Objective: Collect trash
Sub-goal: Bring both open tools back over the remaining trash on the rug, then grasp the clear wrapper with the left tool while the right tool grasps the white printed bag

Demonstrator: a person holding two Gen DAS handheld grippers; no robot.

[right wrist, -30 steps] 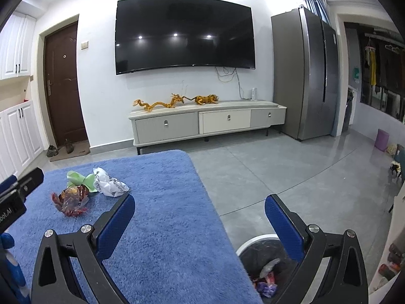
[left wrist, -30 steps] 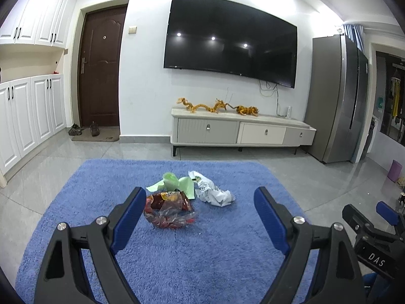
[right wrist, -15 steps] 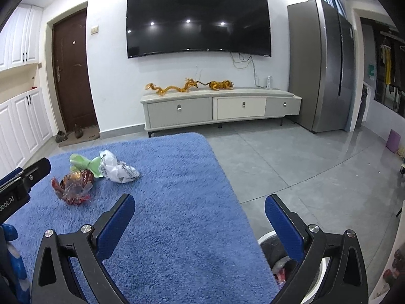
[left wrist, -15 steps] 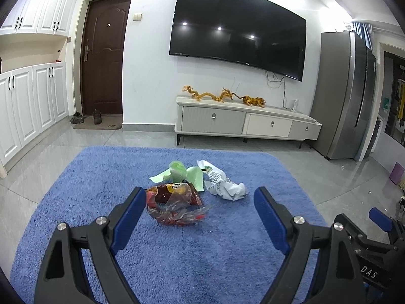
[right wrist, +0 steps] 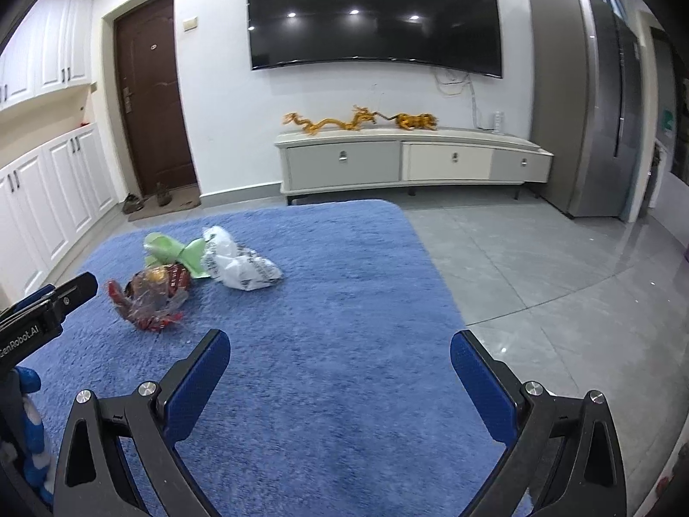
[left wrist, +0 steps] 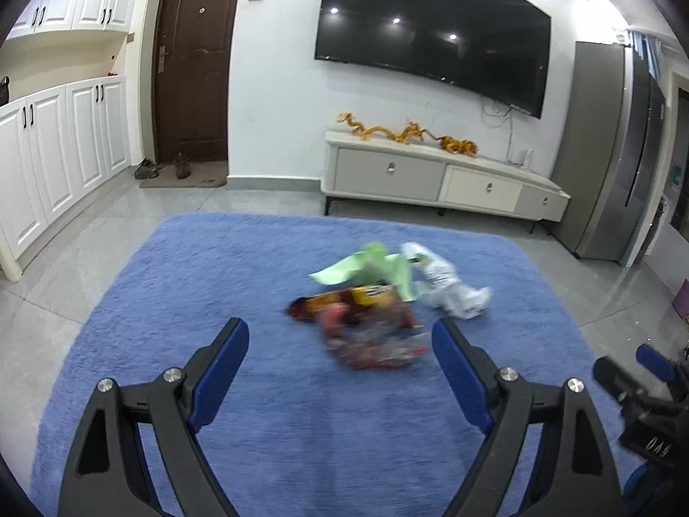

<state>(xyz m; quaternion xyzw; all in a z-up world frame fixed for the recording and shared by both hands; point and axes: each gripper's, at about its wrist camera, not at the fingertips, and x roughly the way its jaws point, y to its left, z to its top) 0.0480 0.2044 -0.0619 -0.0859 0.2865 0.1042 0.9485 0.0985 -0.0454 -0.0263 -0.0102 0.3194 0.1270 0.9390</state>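
Left wrist view. Left hand-held gripper [left wrist: 340, 344]: jaws spread wide, nothing between the pads. Red-and-yellow snack wrapper [left wrist: 366, 329]: crumpled, blurred, lying on the rug just ahead of the fingertips, nearer the right finger. Green wrapper [left wrist: 370, 265]: just beyond the snack wrapper and touching it. White crumpled bag [left wrist: 448, 291]: beyond the right fingertip, against the green wrapper's right side. Blue rug [left wrist: 193, 284]: shaggy, under all three pieces and under the gripper. Grey tiled floor [left wrist: 64, 267]: around the rug. Far ahead: TV cabinet [left wrist: 439, 179] with golden ornaments on top, wall-mounted television [left wrist: 430, 30] above it. Ahead to the left: brown door [left wrist: 191, 60] and white cupboards [left wrist: 64, 138]. Far right: steel refrigerator [left wrist: 620, 151]. The other gripper shows at the lower right edge.

Right wrist view. Right hand-held gripper [right wrist: 340, 359]: jaws wide apart, empty, over the rug [right wrist: 344, 280]. Snack wrapper [right wrist: 150, 297]: ahead and left of the left finger, well apart from it. Green wrapper [right wrist: 172, 254] and white bag [right wrist: 237, 263]: further on, the three lying as one cluster. No container can be made out in either view. Bare tiled floor [right wrist: 538, 267]: ahead and right of the right finger. Cabinet [right wrist: 409, 161], television [right wrist: 370, 13], door [right wrist: 150, 99] and refrigerator [right wrist: 594, 103] line the far wall. Left gripper's black body enters at the left edge.
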